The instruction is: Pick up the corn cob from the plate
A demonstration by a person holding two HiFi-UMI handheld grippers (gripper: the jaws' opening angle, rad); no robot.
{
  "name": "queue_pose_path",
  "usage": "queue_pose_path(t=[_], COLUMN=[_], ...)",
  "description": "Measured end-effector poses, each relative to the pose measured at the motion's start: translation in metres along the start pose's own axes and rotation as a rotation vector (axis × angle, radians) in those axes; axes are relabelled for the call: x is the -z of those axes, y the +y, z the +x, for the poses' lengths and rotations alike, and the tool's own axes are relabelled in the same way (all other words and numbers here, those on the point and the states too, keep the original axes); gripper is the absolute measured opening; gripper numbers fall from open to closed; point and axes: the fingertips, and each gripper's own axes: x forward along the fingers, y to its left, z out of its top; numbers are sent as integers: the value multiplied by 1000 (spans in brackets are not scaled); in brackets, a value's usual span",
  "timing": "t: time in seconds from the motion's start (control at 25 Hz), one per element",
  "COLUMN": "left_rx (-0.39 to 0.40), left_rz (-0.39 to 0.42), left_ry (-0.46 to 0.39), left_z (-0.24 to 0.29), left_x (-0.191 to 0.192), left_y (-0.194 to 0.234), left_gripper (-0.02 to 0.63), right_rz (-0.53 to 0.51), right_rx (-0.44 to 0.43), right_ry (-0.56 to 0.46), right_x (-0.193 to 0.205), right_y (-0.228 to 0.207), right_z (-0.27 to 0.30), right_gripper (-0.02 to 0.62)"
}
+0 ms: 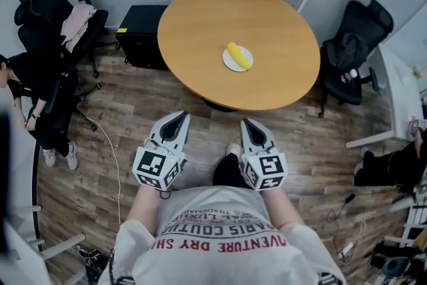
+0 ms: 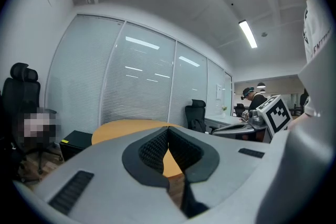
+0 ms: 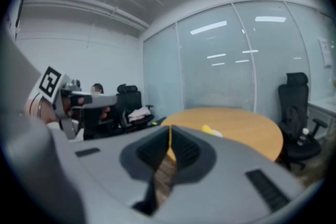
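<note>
A yellow corn cob [image 1: 237,54] lies on a small white plate [image 1: 230,64] right of centre on the round wooden table [image 1: 200,30]. Both grippers hover over the floor short of the table's near edge, well apart from the plate. My left gripper [image 1: 180,117] is shut with nothing in it, its tips meeting in the left gripper view [image 2: 168,129]. Beside it, my right gripper [image 1: 248,123] is also shut and empty. The right gripper view shows its closed tips [image 3: 169,128] and the corn cob [image 3: 210,129] far ahead on the table. The left gripper view does not show the corn.
A black cabinet [image 1: 141,33] stands left of the table. Black office chairs sit at the left [image 1: 57,17] and right [image 1: 353,43]. A person [image 1: 30,97] sits at far left. Cables [image 1: 113,157] trail on the wood floor, and a white desk [image 1: 400,97] stands at right.
</note>
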Motion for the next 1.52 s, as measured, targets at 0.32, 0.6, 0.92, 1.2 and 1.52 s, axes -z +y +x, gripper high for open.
queue_pose_path(t=[0.32, 0.6, 0.92, 1.2, 1.52], left_rx=[-102, -140, -145, -74, -33], left_rz=[9, -1, -55, -97, -121], left_ry=[-7, -6, 51, 66, 122], left_z=[117, 217, 271, 307, 335], left_x=[-22, -27, -4, 10, 30], left_y=[14, 18, 43, 82, 141], left_gripper=[34, 34, 34, 34, 34], right_rz=[6, -4, 11, 35, 2], right_rx=[-97, -135, -178, -190, -186], right_ry=[-7, 31, 134, 256, 477], right_x=[-35, -47, -29, -3, 53], right_y=[-105, -191, -218, -213, -206], right_z=[81, 138, 197, 248, 309], right_gripper=[29, 29, 30, 31, 169])
